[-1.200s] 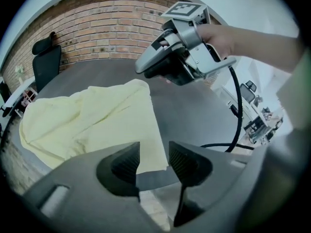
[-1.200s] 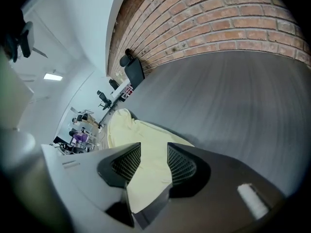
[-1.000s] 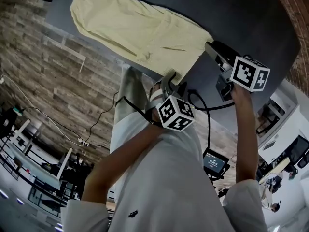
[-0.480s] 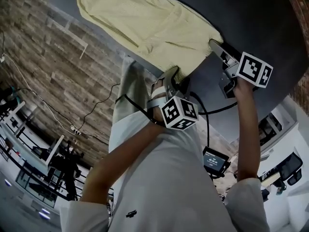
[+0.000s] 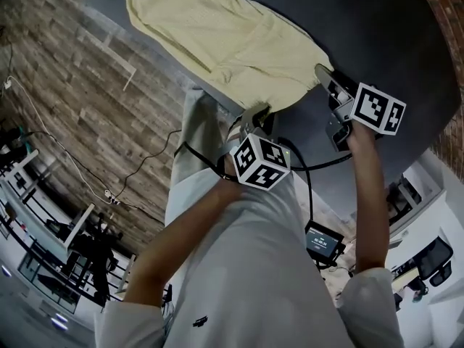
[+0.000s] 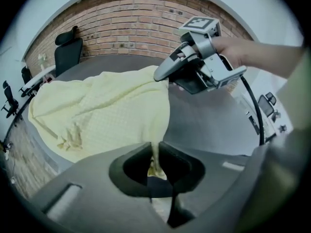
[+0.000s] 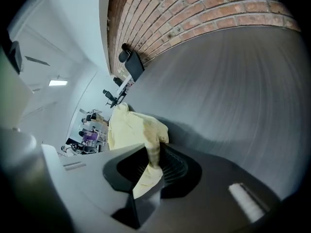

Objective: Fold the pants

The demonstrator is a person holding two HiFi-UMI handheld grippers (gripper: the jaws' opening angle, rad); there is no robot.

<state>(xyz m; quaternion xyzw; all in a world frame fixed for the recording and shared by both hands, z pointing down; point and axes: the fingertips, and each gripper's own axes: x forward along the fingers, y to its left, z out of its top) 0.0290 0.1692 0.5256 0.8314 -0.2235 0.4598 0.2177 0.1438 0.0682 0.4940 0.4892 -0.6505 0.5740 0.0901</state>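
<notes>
The yellow pants (image 5: pixel 225 42) lie flat on the dark round table (image 5: pixel 391 27). In the head view they stretch from the middle up to 11 o'clock.

The left gripper (image 6: pixel 156 152) has just been closing its jaws, and now they pinch a thin fold of the pants. That fold is at the near edge of the cloth, at about 6 o'clock. The right gripper (image 7: pixel 153 154) has just been closing too. Its jaws pinch the other near corner, at about 4 o'clock on the cloth. A little flap of cloth hangs down between them.

The pants look thin, light and very soft. I think they will flop and sag in the middle when they go up. They are not slippery and they will not break. The two near corners look like good places to hold. Both corners should go up together, so the cloth stays smooth and does not bunch up.
</notes>
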